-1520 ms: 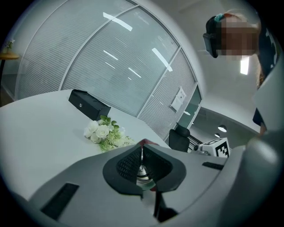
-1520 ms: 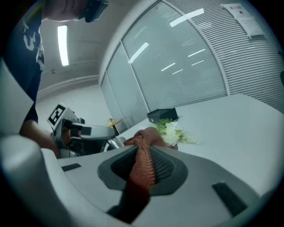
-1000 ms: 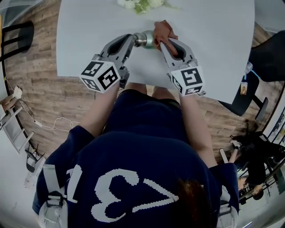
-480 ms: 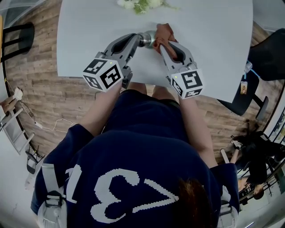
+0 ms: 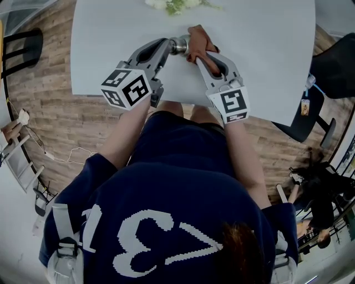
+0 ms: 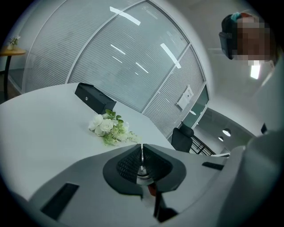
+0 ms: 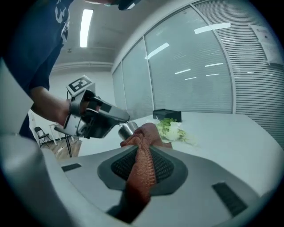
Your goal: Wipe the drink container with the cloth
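A small metal drink container (image 5: 178, 45) hangs just above the white table (image 5: 260, 50), with my left gripper (image 5: 168, 46) shut on it. In the left gripper view the jaws (image 6: 142, 160) pinch its thin rim (image 6: 142, 153). A rust-brown cloth (image 5: 199, 40) is bunched against the container's right side, and my right gripper (image 5: 201, 53) is shut on it. In the right gripper view the cloth (image 7: 143, 155) runs up between the pads and touches the container (image 7: 128, 130), with the left gripper (image 7: 95, 116) behind it.
White flowers with green leaves (image 5: 176, 5) lie at the table's far edge, just beyond the container. A black box (image 6: 94, 98) sits further back on the table. A dark office chair (image 5: 335, 69) stands off the table's right side. The person's body is close to the near edge.
The right gripper and its cloth have slid slightly left and away along the container. The left gripper and container have hardly shifted. Both grips are unchanged.
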Available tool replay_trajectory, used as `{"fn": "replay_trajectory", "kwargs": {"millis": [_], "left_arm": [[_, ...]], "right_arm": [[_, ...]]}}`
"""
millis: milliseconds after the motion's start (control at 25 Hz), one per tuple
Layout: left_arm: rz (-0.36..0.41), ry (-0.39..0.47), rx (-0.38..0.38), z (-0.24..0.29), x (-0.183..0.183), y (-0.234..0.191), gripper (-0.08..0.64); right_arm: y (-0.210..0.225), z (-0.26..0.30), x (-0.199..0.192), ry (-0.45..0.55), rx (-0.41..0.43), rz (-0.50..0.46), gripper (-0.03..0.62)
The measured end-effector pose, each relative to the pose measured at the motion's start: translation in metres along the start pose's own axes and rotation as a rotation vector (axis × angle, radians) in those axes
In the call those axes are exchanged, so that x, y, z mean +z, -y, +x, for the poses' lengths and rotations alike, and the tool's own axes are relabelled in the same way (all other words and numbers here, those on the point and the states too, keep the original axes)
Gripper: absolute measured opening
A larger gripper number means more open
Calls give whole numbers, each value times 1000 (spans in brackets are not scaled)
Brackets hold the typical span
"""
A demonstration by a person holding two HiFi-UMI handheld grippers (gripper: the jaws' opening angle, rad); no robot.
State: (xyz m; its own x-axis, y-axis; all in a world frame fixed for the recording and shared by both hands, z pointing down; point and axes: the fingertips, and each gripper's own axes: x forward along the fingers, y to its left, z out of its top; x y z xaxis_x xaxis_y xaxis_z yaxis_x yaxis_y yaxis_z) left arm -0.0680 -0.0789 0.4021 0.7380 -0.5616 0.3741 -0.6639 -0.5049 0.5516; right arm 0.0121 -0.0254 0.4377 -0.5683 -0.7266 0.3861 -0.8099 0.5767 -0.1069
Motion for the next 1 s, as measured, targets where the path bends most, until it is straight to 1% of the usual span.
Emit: {"fn": "replay_trajectory", "kwargs": {"millis": [200, 280, 360, 480, 640, 720, 800, 880, 1000], "left_arm": [[-15, -4, 2, 0, 0, -2, 26], [-16, -4, -2, 0, 1, 0, 26], [-17, -5, -2, 1, 1, 1, 26], [-26, -9, 7, 1, 0, -2, 26], [-38, -13, 16, 1, 0, -4, 26], [-52, -14, 11, 4, 2, -2, 26], [-46, -19, 2, 8, 4, 4, 26], [-27, -25, 8, 10, 6, 5, 26], [-39, -30, -2, 11, 7, 4, 26]], "right_arm": [[28, -9, -51, -115, -90, 43, 78], [34, -12, -61, -137, -108, 53, 80], [33, -12, -62, -141, -111, 61, 78], [23, -10, -47, -113, -82, 59, 80], [-4, 0, -9, -34, -11, 22, 80], [-18, 6, 14, 10, 33, -7, 80], [-33, 12, 32, 33, 74, -64, 80], [-43, 17, 38, 31, 89, -127, 80], [-38, 15, 24, 3, 79, -175, 80]]}}
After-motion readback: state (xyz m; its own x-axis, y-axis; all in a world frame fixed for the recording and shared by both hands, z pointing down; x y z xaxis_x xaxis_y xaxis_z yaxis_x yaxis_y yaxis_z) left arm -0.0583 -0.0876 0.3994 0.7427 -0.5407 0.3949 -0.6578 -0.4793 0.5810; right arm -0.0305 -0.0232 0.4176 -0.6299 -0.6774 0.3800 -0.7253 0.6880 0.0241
